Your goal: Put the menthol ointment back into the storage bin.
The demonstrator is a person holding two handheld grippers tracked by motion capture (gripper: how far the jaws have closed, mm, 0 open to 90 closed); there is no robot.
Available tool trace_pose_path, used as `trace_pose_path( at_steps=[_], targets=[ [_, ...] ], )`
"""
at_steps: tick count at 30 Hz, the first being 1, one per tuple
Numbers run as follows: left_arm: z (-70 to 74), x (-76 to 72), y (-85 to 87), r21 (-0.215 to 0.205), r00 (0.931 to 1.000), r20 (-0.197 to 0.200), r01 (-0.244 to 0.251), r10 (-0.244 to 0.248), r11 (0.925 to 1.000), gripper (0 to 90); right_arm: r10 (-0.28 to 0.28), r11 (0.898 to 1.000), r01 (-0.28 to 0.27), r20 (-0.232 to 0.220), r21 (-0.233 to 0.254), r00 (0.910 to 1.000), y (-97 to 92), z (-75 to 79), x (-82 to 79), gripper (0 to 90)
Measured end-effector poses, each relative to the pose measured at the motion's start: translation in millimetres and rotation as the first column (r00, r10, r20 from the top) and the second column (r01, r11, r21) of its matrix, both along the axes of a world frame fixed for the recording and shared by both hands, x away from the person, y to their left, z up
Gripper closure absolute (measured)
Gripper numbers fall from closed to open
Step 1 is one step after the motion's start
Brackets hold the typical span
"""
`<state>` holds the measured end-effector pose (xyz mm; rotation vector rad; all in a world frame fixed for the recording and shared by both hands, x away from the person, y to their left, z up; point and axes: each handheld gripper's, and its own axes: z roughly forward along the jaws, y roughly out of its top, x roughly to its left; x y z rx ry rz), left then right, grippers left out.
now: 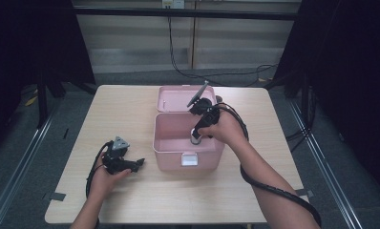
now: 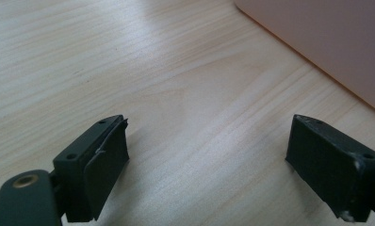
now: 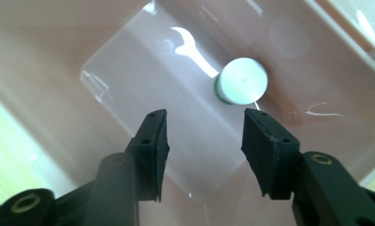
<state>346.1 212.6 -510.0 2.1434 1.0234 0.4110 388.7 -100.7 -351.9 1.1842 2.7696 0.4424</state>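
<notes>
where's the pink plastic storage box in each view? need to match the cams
High view: the pink plastic storage box stands mid-table, lid open at the back, the right gripper over its inside.
Left gripper view: its outer wall fills the top right corner.
Right gripper view: its inside wall surrounds a white-capped round bottle on the floor.
Shared landmark: the light wooden table.

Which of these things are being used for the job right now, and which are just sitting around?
In use:
- pink box, lid open
- white-capped bottle standing inside the box
- right gripper, open above the bottle, nothing between its jaws

Just lying about:
- left gripper, open, low over the table beside the box
- black cables on the floor behind
</notes>
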Motion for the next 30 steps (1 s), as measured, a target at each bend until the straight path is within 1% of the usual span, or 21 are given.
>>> trace_pose_path(
  at_steps=[2,6,8,10,12,14,16,18,20,21,22,23,24,26,27,29,30],
  targets=[
    [0.0,0.0,0.0,0.000,1.0000,0.000,0.000,0.000,1.0000,12.5,0.010,1.000,-0.010,-0.008,0.015,0.9999,1.0,2.1,-2.9,52.5],
    [-0.1,-0.1,-0.2,-0.003,1.0000,0.000,-0.003,0.003,1.0000,12.5,0.028,1.000,-0.028,-0.018,0.011,0.9994,5.2,4.1,-9.8,52.7],
    [-0.1,0.0,-0.2,-0.003,1.0000,0.001,-0.003,0.003,1.0000,12.5,0.042,0.999,-0.041,-0.019,0.031,0.9990,6.9,6.2,-13.2,54.2],
    [-0.1,0.0,-0.2,-0.003,1.0000,0.001,-0.002,0.002,1.0000,12.5,0.055,0.998,-0.055,-0.007,0.018,0.9984,7.6,7.9,-16.0,55.2],
    [-0.1,-0.1,-0.2,-0.004,1.0000,0.000,-0.003,0.003,1.0000,12.5,0.060,0.998,-0.060,-0.010,0.017,0.9981,7.7,9.8,-18.8,55.3],
    [-0.1,-0.1,-0.2,-0.003,1.0000,-0.001,-0.003,0.003,1.0000,12.5,0.058,0.997,-0.058,-0.006,0.042,0.9983,7.2,13.3,-22.0,57.2],
    [-0.1,-0.1,-0.2,-0.003,1.0000,0.000,-0.003,0.003,1.0000,12.5,0.067,0.997,-0.067,-0.002,0.047,0.9977,6.5,15.0,-24.4,59.5],
    [-0.1,-0.1,-0.2,-0.003,1.0000,-0.001,-0.003,0.003,1.0000,12.5,0.085,0.995,-0.085,-0.007,0.046,0.9963,7.2,16.2,-28.0,60.5],
    [-0.1,-0.1,-0.2,-0.003,1.0000,0.000,-0.003,0.003,1.0000,12.5,0.094,0.994,-0.094,0.003,0.053,0.9955,7.0,18.4,-31.2,62.9],
    [0.1,0.1,0.1,0.001,1.0000,0.000,0.001,-0.001,1.0000,12.5,0.101,0.994,-0.101,0.003,0.051,0.9949,7.2,18.7,-32.5,63.5],
    [-0.1,-0.1,-0.2,-0.003,1.0000,-0.001,-0.003,0.003,1.0000,12.5,0.111,0.993,-0.110,-0.005,0.046,0.9939,7.9,19.4,-34.2,63.8],
    [-0.1,-0.1,-0.2,-0.003,1.0000,-0.001,-0.003,0.003,1.0000,12.5,0.116,0.992,-0.116,-0.001,0.040,0.9932,7.9,19.6,-35.5,64.2],
    [-0.1,0.0,-0.2,-0.004,1.0000,0.000,-0.003,0.003,1.0000,12.5,0.118,0.992,-0.118,-0.003,0.037,0.9930,7.9,20.1,-37.2,67.1],
    [-0.1,-0.1,-0.2,-0.004,1.0000,0.000,-0.003,0.003,1.0000,12.5,0.130,0.991,-0.130,-0.013,0.030,0.9914,8.6,20.4,-40.2,68.7],
    [-0.1,-0.1,-0.2,-0.003,1.0000,-0.001,-0.003,0.003,1.0000,12.5,0.139,0.990,-0.138,-0.007,0.028,0.9903,8.7,20.3,-41.2,71.6],
    [-0.1,-0.1,-0.2,-0.003,1.0000,0.000,-0.003,0.003,1.0000,12.5,0.159,0.987,-0.159,-0.010,0.016,0.9872,10.2,21.0,-44.7,74.0],
    [-0.1,-0.1,-0.2,-0.004,1.0000,-0.001,-0.003,0.003,1.0000,12.5,0.161,0.987,-0.161,0.007,0.008,0.9869,10.3,21.8,-46.0,78.8]
  ],
)
